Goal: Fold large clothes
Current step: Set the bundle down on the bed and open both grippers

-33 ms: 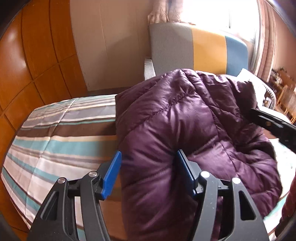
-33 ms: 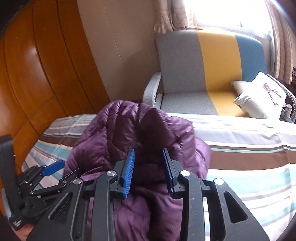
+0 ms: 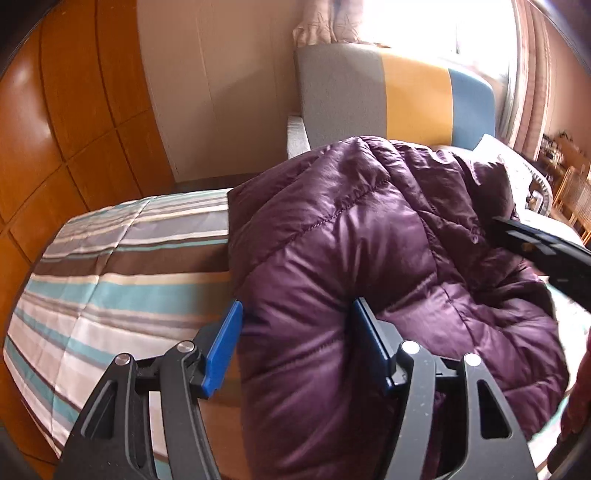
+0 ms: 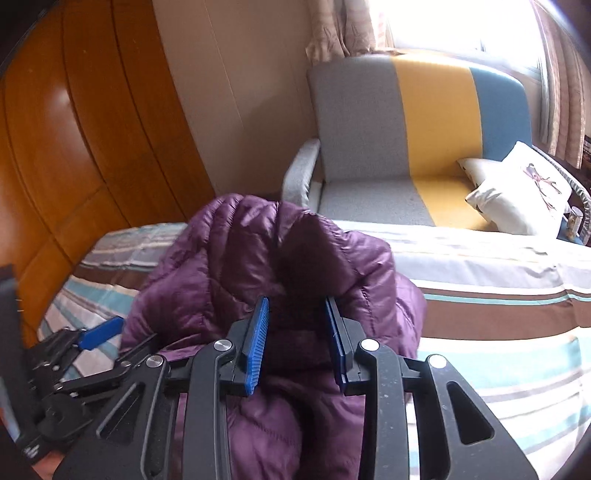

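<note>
A purple quilted down jacket (image 3: 369, 258) lies bunched on the striped bed (image 3: 110, 288). My left gripper (image 3: 295, 343) straddles a thick fold of the jacket, its blue pads pressed against the padding on both sides. My right gripper (image 4: 295, 339) holds another bunched part of the jacket (image 4: 295, 280) between its blue pads. The left gripper also shows at the lower left of the right wrist view (image 4: 77, 350); the right gripper's black body shows at the right of the left wrist view (image 3: 546, 251).
A grey, yellow and blue sofa (image 4: 424, 129) stands behind the bed, with white cushions (image 4: 521, 192) on it. Orange wooden panelling (image 3: 55, 129) lines the left wall. A curtained window (image 4: 461, 22) is behind the sofa.
</note>
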The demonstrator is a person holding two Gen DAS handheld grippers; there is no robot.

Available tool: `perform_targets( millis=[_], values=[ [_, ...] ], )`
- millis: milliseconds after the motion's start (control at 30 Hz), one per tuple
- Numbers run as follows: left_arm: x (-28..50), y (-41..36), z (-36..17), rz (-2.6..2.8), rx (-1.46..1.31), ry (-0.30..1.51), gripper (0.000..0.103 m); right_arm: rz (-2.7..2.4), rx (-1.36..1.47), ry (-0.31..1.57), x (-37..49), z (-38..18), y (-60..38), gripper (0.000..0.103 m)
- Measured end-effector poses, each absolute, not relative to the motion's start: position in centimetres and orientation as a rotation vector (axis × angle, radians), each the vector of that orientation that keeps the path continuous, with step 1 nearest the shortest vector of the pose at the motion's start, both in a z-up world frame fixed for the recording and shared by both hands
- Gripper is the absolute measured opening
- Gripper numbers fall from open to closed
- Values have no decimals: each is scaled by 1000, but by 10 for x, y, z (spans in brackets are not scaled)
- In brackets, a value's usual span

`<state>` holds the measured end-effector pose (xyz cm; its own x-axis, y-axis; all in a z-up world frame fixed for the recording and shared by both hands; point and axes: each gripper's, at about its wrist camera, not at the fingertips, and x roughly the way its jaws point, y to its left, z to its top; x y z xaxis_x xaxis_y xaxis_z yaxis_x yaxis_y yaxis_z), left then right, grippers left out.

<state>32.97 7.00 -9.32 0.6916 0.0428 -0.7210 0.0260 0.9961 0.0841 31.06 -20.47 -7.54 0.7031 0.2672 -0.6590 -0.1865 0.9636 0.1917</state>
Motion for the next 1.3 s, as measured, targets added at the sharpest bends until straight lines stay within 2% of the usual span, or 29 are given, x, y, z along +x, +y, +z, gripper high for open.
perform_targets(
  millis=[167,500,700,800,867,933,967,1033,1067,1167,1200,1233,1300],
  values=[
    [336,55,-102,-23,120,834,65,110,88,873,330,-119,-207,31],
    [339,41,-121,-12,129,829,65,77,55,838,329,-152,-200,30],
    [336,42,-123,-8,139,830,65,82,16,820,316,-149,-199,30],
    [330,44,-119,0,129,835,68,103,21,835,304,-140,-201,31],
    [324,48,-116,18,119,833,75,117,44,831,293,-132,-205,31],
    [314,52,-113,39,107,824,87,136,67,819,280,-125,-208,31],
    [310,54,-111,47,99,819,94,143,72,808,271,-122,-209,37],
    [299,59,-107,74,81,805,101,144,80,792,257,-116,-211,50],
    [291,62,-105,88,71,793,101,154,94,777,247,-112,-214,56],
    [272,67,-102,112,58,765,101,168,112,762,223,-104,-215,58],
    [265,68,-100,130,60,768,101,178,114,760,217,-101,-215,67],
    [258,69,-100,149,63,775,101,185,113,758,209,-99,-215,71],
    [249,68,-98,164,68,776,101,202,107,750,195,-96,-213,74]
  ],
)
